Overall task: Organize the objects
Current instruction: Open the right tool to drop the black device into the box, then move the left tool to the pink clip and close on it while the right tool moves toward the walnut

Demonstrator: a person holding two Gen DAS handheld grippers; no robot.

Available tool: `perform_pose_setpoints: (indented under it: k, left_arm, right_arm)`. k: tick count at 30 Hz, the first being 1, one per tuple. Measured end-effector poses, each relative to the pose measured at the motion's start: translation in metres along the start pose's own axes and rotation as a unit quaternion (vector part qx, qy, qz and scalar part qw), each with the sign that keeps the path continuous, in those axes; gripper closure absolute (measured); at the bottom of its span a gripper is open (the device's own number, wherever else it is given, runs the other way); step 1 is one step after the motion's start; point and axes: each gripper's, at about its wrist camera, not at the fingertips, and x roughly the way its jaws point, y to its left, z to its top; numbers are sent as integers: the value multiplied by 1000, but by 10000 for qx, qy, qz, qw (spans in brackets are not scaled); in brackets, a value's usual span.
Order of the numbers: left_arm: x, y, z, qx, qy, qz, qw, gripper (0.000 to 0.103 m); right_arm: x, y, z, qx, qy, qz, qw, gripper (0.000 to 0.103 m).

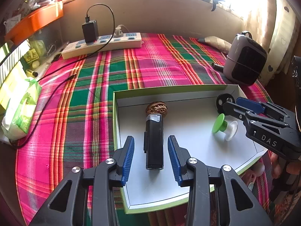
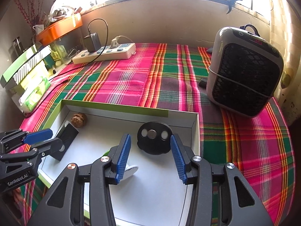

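Observation:
A shallow white box with green rim (image 1: 169,89) (image 2: 116,106) lies on the plaid cloth. In it are a black bar-shaped device (image 1: 154,143) (image 2: 64,137), a walnut (image 1: 156,108) (image 2: 79,119), a green-and-white suction knob (image 1: 223,126) (image 2: 129,170) and a black round disc (image 1: 223,99) (image 2: 154,137). My left gripper (image 1: 151,156) is open, its pads either side of the black device. My right gripper (image 2: 150,158) is open just short of the disc; it also shows in the left wrist view (image 1: 242,105).
A power strip (image 1: 101,44) (image 2: 105,52) with a black charger and cables lies at the back. A grey heater (image 1: 244,60) (image 2: 244,71) stands on the right. Tissue packs and boxes (image 1: 20,103) (image 2: 32,82) line the left edge, under an orange tray (image 1: 35,20).

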Motion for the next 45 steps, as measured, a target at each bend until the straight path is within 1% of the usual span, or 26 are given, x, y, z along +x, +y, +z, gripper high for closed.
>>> perform_pose_setpoints:
  k: [10, 13, 15, 23, 26, 31, 33, 39, 42, 45]
  left_arm:
    - [-22, -2, -11, -75, -195, 5, 9998, 68]
    - [-30, -5, -18, -26, -301, 129, 9995, 68]
    - [-33, -6, -21, -35, -311, 54, 9995, 68]
    - [-53, -7, -36, -63, -522, 33, 9986, 68]
    - [-60, -4, -43, -150, -566, -31, 9983, 68]
    - [-64, -2, -60, -206, -506, -124, 9984, 68]
    - [-65, -2, -67, -216, -469, -151, 9986, 68]
    - [-65, -3, -87, -225, -362, -379, 9984, 67]
    - [-64, -6, -94, -190, -283, -533, 9980, 65]
    - [-63, -12, -101, -181, -219, -672, 9973, 60]
  right_arm:
    - [-22, 4, -12, 109, -183, 67, 9998, 56]
    - [-31, 6, -18, 120, -269, 93, 9995, 52]
    - [-35, 7, -23, 126, -288, 99, 9995, 51]
    - [-53, 9, -43, 156, -361, 110, 9992, 51]
    - [-60, 10, -49, 179, -410, 113, 9989, 51]
    - [-72, 14, -62, 156, -479, 139, 9986, 51]
    - [-77, 16, -67, 102, -512, 85, 9986, 51]
    - [-88, 21, -83, 46, -568, 149, 9983, 51]
    - [-89, 26, -90, -48, -553, 194, 9983, 51]
    - [-91, 29, -97, -66, -536, 211, 9983, 51]
